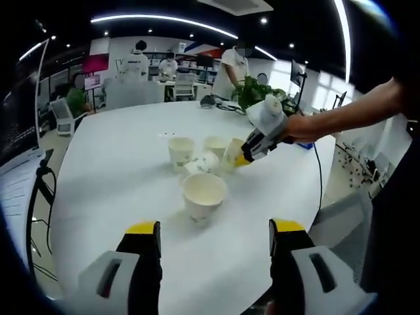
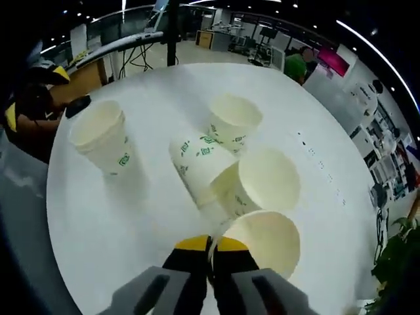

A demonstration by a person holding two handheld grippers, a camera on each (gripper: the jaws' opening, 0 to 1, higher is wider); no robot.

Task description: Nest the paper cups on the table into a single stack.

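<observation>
Several white paper cups with green print sit on the round white table [image 1: 111, 170]. The nearest cup [image 1: 204, 197] [image 2: 102, 134] stands upright and apart from the others. Behind it one cup lies on its side [image 1: 202, 164] [image 2: 195, 164], between two more upright cups [image 1: 181, 152] [image 1: 216, 146]. My right gripper [image 1: 244, 157] [image 2: 212, 244] is shut on the rim of a tilted cup [image 1: 233, 151] [image 2: 269, 243] that touches the cluster. My left gripper [image 1: 215, 228] [image 2: 33, 95] hovers open before the nearest cup, holding nothing.
A person's arm [image 1: 348, 115] reaches in from the right with the right gripper. A potted plant [image 1: 252, 92] and cables stand at the table's far edge. People sit at desks beyond. A chair [image 1: 62, 115] and a stand [image 1: 39, 190] are left of the table.
</observation>
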